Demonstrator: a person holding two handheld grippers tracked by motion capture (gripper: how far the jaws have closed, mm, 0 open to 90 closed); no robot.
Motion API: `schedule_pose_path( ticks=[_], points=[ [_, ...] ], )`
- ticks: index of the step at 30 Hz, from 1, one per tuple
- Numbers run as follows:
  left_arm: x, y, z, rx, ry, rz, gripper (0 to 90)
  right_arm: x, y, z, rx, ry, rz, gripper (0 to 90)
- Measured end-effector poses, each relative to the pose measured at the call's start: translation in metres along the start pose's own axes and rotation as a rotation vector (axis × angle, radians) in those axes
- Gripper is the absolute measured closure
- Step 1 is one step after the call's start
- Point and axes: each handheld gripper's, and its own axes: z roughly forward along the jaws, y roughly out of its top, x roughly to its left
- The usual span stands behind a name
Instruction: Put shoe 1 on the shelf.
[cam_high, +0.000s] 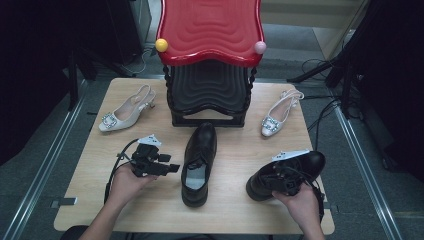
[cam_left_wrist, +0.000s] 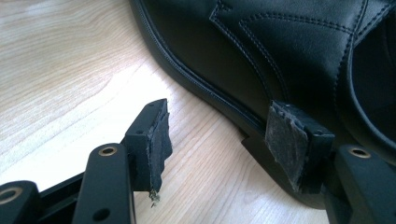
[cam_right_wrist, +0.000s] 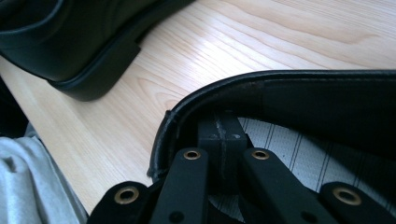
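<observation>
Two black shoes are lying on the table (cam_high: 100, 200): one (cam_high: 199, 162) at the centre, toe pointing to 12 o'clock, the other (cam_high: 280, 176) at about 4 o'clock from it, on its side under the right gripper (cam_high: 286, 184). The right jaws are clenched on that second shoe's collar, pinching the rim (cam_right_wrist: 187, 105) with the striped lining showing inside. The left gripper (cam_high: 159, 167) is sitting at 9 o'clock of the centre shoe, jaws released and spread, with the pads (cam_left_wrist: 285, 140) close to the sole edge but gripping nothing.

Judging by the thick soles and stitched leather, these shoes are likely fairly heavy and stiff at the sole, softer and smooth at the upper, not fragile. The collar or heel counter is probably the best hold, since the polished toe may be slippery; a pinch on the collar alone may let the shoe swing.

From the high view, the whole layout is showing: a red rack (cam_high: 210, 30) at 12 o'clock and two pale heels (cam_high: 125, 114) (cam_high: 279, 116) at 10 and 2 o'clock. Up close, the left gripper view is giving the worn pad faces and the welt seam (cam_left_wrist: 201, 84), while the right gripper view is showing the pinch on the rim.
</observation>
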Motion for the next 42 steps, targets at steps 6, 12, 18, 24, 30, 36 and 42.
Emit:
schedule_pose_path(
  ticks=[6, 12, 18, 24, 30, 36, 42],
  points=[
    [0.001, -0.004, -0.004, -0.008, 0.009, -0.010, 39.8, 0.012, 0.008, 0.010, 0.018, 0.033, -0.028, 90.0],
    [0.001, -0.007, -0.007, -0.015, 0.016, -0.014, 40.1, 0.027, 0.013, 0.022, 0.041, 0.068, -0.070, 90.0],
    [0.002, -0.011, -0.009, -0.017, 0.023, -0.013, 40.0, 0.043, 0.017, 0.032, 0.059, 0.097, -0.111, 90.0],
    [0.002, -0.013, -0.011, -0.022, 0.030, -0.019, 39.9, 0.057, 0.021, 0.042, 0.074, 0.122, -0.137, 90.0],
    [0.002, -0.016, -0.014, -0.027, 0.036, -0.023, 39.9, 0.073, 0.024, 0.053, 0.089, 0.156, -0.171, 90.0],
    [0.002, -0.016, -0.015, -0.037, 0.033, -0.021, 39.8, 0.083, 0.026, 0.059, 0.086, 0.154, -0.185, 90.0],
    [0.001, -0.013, -0.012, -0.035, 0.027, -0.006, 39.9, 0.082, 0.025, 0.055, 0.067, 0.163, -0.193, 89.2]
  ],
)
